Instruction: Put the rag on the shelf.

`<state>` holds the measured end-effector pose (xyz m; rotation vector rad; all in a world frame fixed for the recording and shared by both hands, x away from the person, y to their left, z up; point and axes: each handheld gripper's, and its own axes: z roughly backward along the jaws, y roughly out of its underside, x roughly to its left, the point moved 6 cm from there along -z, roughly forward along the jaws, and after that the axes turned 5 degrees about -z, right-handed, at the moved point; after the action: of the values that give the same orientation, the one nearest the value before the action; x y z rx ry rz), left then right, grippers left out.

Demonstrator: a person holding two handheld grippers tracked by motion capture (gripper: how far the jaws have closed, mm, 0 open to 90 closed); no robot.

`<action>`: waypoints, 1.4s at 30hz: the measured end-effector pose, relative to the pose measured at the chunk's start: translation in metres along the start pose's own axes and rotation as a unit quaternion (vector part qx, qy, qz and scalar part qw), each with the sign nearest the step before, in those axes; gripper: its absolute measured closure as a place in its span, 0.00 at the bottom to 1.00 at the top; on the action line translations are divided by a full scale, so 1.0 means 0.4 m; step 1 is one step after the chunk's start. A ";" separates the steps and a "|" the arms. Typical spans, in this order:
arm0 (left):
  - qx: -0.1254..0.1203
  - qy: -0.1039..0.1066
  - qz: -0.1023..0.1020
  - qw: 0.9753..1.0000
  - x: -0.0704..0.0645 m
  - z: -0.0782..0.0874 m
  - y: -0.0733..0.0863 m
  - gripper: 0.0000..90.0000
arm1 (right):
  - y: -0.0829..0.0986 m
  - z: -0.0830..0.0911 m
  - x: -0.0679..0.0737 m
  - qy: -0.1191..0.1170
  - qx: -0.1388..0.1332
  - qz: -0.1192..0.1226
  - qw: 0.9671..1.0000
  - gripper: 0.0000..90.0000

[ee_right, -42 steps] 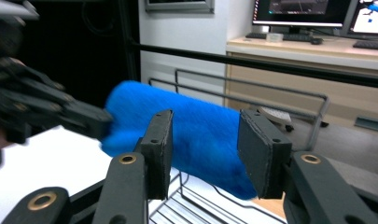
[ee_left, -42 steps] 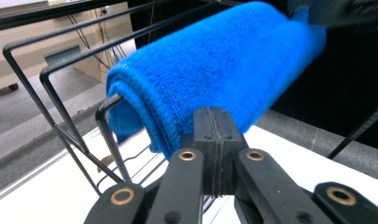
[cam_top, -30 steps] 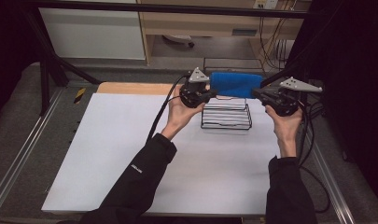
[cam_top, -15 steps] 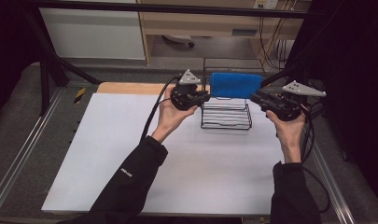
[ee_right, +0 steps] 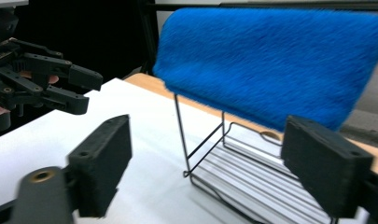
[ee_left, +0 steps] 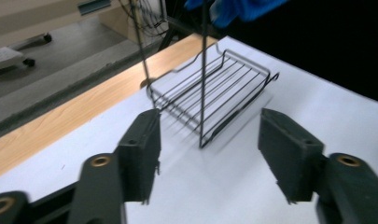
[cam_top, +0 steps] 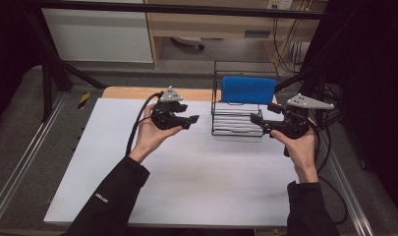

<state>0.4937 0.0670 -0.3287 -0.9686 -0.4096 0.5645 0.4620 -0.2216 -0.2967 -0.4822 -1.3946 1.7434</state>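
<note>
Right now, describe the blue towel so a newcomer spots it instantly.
Start at the white table and go to its far right edge, where a black wire rack stands between the two handheld grippers. The fuzzy blue towel hangs over the rack's top bar, the single bright-coloured, soft thing there.

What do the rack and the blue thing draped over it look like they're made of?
The rack looks like thin metal wire with a black, slightly glossy coat: slim straight rods, bent corners, an open grid base. The blue thing looks like a soft pile fabric, perhaps a microfibre or terry towel: fuzzy matte surface, blurred edges, sagging over the top bar. I can't confirm the fibre.
</note>
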 end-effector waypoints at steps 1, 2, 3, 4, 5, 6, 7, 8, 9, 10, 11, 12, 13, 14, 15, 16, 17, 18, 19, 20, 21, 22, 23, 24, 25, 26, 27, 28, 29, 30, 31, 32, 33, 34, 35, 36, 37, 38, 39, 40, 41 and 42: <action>0.003 0.000 0.002 1.000 0.002 0.008 0.013 0.40 | 0.005 -0.002 0.004 -0.002 0.002 -0.001 1.000 0.15; 0.006 -0.001 0.003 1.000 0.004 0.015 0.027 0.38 | 0.010 -0.004 0.008 -0.002 0.005 0.000 1.000 0.13; 0.007 -0.003 0.002 1.000 0.007 0.022 0.040 0.36 | 0.016 -0.006 0.011 -0.002 0.007 0.001 1.000 0.12; 0.011 -0.006 0.002 1.000 0.011 0.029 0.053 0.35 | 0.022 -0.008 0.015 -0.003 0.009 0.001 1.000 0.12; 0.014 -0.007 0.004 1.000 0.014 0.036 0.066 0.33 | 0.029 -0.010 0.019 -0.006 0.011 -0.001 1.000 0.12; 0.015 -0.008 0.006 1.000 0.017 0.043 0.078 0.31 | 0.035 -0.012 0.022 -0.008 0.012 0.000 1.000 0.11; 0.017 -0.009 0.007 1.000 0.020 0.051 0.091 0.30 | 0.041 -0.014 0.025 -0.010 0.013 0.000 1.000 0.10; 0.016 -0.010 0.007 1.000 0.021 0.059 0.103 0.28 | 0.048 -0.017 0.028 -0.011 0.014 -0.003 1.000 0.09; 0.016 -0.013 0.008 1.000 0.023 0.067 0.115 0.27 | 0.054 -0.018 0.031 -0.013 0.015 -0.003 1.000 0.08; 0.015 -0.015 0.009 1.000 0.025 0.075 0.127 0.26 | 0.060 -0.020 0.035 -0.015 0.013 -0.004 1.000 0.08; 0.014 -0.017 0.010 1.000 0.026 0.082 0.140 0.24 | 0.067 -0.021 0.038 -0.016 0.012 -0.004 1.000 0.08; 0.014 -0.018 0.012 1.000 0.026 0.090 0.155 0.21 | 0.074 -0.022 0.040 -0.017 0.011 -0.004 1.000 0.07; 0.013 -0.021 0.014 1.000 0.028 0.097 0.169 0.20 | 0.080 -0.023 0.043 -0.016 0.010 -0.003 1.000 0.06; 0.013 -0.025 0.017 0.999 0.031 0.104 0.184 0.18 | 0.087 -0.024 0.045 -0.017 0.011 -0.005 1.000 0.06; 0.012 -0.029 0.020 0.999 0.034 0.110 0.199 0.16 | 0.095 -0.025 0.048 -0.019 0.013 -0.006 1.000 0.05; 0.012 -0.031 0.022 0.999 0.036 0.116 0.214 0.15 | 0.103 -0.027 0.050 -0.020 0.016 -0.007 1.000 0.05; 0.012 -0.034 0.025 0.999 0.039 0.121 0.229 0.14 | 0.112 -0.028 0.051 -0.020 0.019 -0.007 1.000 0.04; 0.013 -0.036 0.026 0.999 0.042 0.127 0.244 0.13 | 0.121 -0.030 0.053 -0.019 0.021 -0.008 1.000 0.04; 0.014 -0.038 0.028 0.999 0.044 0.133 0.259 0.12 | 0.130 -0.032 0.055 -0.021 0.024 -0.008 0.999 0.03; 0.015 -0.041 0.031 0.999 0.046 0.138 0.274 0.11 | 0.139 -0.033 0.056 -0.022 0.027 -0.009 0.999 0.03; 0.016 -0.042 0.034 0.998 0.049 0.144 0.289 0.10 | 0.149 -0.034 0.059 -0.023 0.029 -0.012 0.999 0.03; 0.017 -0.044 0.038 0.998 0.051 0.150 0.304 0.09 | 0.159 -0.036 0.060 -0.026 0.034 -0.012 0.999 0.03; 0.018 -0.046 0.043 0.998 0.054 0.154 0.318 0.09 | 0.171 -0.037 0.062 -0.026 0.037 -0.014 0.999 0.03; 0.021 -0.047 0.046 0.998 0.056 0.160 0.333 0.09 | 0.183 -0.039 0.063 -0.026 0.041 -0.015 0.999 0.03; 0.022 -0.049 0.049 0.997 0.057 0.165 0.345 0.09 | 0.196 -0.042 0.064 -0.026 0.048 -0.015 0.998 0.02; 0.022 -0.052 0.051 0.997 0.059 0.170 0.358 0.09 | 0.210 -0.044 0.064 -0.027 0.056 -0.015 0.998 0.02; 0.022 -0.053 0.053 0.997 0.060 0.176 0.369 0.09 | 0.224 -0.046 0.065 -0.027 0.062 -0.017 0.998 0.01; 0.022 -0.054 0.054 0.997 0.061 0.181 0.380 0.09 | 0.237 -0.048 0.065 -0.027 0.065 -0.017 0.997 0.01; 0.020 -0.054 0.056 0.997 0.061 0.187 0.390 0.09 | 0.250 -0.050 0.065 -0.027 0.066 -0.018 0.997 0.01; 0.021 -0.055 0.058 0.997 0.062 0.192 0.400 0.09 | 0.263 -0.052 0.066 -0.028 0.069 -0.021 0.997 0.01; 0.021 -0.057 0.059 0.996 0.064 0.197 0.410 0.09 | 0.276 -0.053 0.066 -0.032 0.071 -0.020 0.997 0.01; 0.019 -0.058 0.061 0.996 0.064 0.200 0.419 0.09 | 0.289 -0.055 0.066 -0.035 0.074 -0.023 0.996 0.01; 0.021 -0.056 0.059 0.996 0.064 0.203 0.429 0.09 | 0.301 -0.055 0.065 -0.036 0.077 -0.022 0.996 0.01; 0.021 -0.054 0.060 0.996 0.063 0.205 0.439 0.09 | 0.312 -0.056 0.064 -0.037 0.078 -0.023 0.996 0.01; 0.019 -0.055 0.062 0.996 0.062 0.206 0.450 0.09 | 0.323 -0.057 0.063 -0.038 0.081 -0.026 0.996 0.01; 0.021 -0.054 0.062 0.996 0.061 0.208 0.461 0.09 | 0.334 -0.057 0.061 -0.039 0.084 -0.023 0.995 0.01; 0.021 -0.054 0.065 0.996 0.061 0.209 0.472 0.09 | 0.344 -0.055 0.060 -0.040 0.086 -0.023 0.995 0.01; 0.022 -0.055 0.068 0.996 0.061 0.209 0.483 0.09 | 0.354 -0.054 0.059 -0.041 0.090 -0.023 0.995 0.01; 0.025 -0.054 0.071 0.996 0.061 0.210 0.493 0.09 | 0.363 -0.052 0.057 -0.042 0.094 -0.024 0.994 0.01; 0.027 -0.052 0.073 0.996 0.060 0.209 0.503 0.09 | 0.373 -0.050 0.054 -0.041 0.098 -0.022 0.994 0.01; 0.031 -0.050 0.073 0.996 0.059 0.210 0.512 0.09 | 0.382 -0.048 0.052 -0.041 0.102 -0.022 0.994 0.01; 0.035 -0.050 0.071 0.996 0.058 0.210 0.519 0.09 | 0.391 -0.045 0.050 -0.041 0.104 -0.022 0.994 0.01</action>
<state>0.4100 0.2281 -0.4620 -0.9086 -0.4085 0.7534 0.4068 -0.2007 -0.4440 -0.2686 -1.2526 1.8654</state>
